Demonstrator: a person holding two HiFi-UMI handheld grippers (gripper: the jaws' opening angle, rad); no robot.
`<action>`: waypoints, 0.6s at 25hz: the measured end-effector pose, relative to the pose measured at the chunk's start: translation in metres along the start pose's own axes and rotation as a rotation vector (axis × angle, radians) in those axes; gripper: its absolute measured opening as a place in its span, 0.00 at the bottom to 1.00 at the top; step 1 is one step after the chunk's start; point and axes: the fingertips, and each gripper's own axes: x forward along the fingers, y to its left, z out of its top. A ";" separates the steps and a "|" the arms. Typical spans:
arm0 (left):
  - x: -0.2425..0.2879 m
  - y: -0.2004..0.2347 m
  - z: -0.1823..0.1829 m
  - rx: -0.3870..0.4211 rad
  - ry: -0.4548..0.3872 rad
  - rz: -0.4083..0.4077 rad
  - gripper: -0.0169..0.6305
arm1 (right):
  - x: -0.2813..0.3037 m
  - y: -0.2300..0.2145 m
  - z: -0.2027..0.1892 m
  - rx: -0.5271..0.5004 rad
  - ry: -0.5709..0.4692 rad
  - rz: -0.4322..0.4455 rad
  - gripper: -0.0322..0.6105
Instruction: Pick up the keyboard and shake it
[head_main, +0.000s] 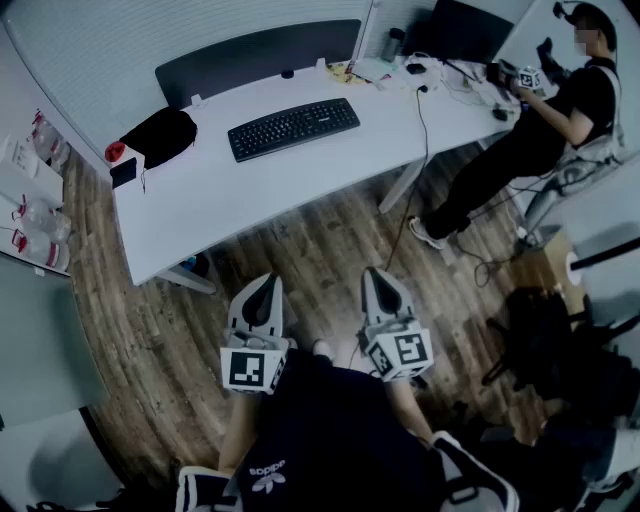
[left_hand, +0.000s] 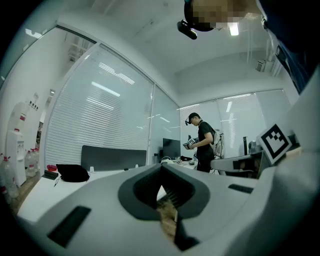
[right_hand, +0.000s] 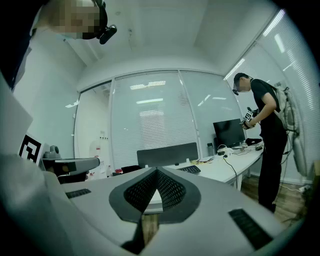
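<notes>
Left gripper (head_main: 264, 285) and right gripper (head_main: 379, 277): jaws of both closed together with nothing between them. Both are held level over the wood floor, close to the person's body.

Keyboard (head_main: 293, 128) lies flat on the white desk (head_main: 210, 200), well apart from both grippers.

Judgement: task not started. Approach, grasp, lift and shake are all left to do.

Head view alone shows the gap to the desk. Right gripper view catches the keyboard beyond its jaws. Left gripper view misses it and shows the black bag (left_hand: 72, 172) instead.

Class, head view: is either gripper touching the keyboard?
No, the keyboard lies on the desk; the left gripper and right gripper hang over the floor, short of it.
</notes>
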 end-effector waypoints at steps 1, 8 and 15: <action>0.001 -0.002 0.001 -0.001 -0.004 -0.001 0.02 | -0.001 -0.002 0.001 0.002 0.000 0.000 0.05; 0.010 -0.019 0.002 0.006 -0.009 0.000 0.02 | -0.006 -0.021 0.003 -0.024 -0.014 0.014 0.05; 0.020 -0.039 0.006 0.010 -0.030 0.009 0.02 | -0.010 -0.038 0.010 -0.053 -0.020 0.040 0.05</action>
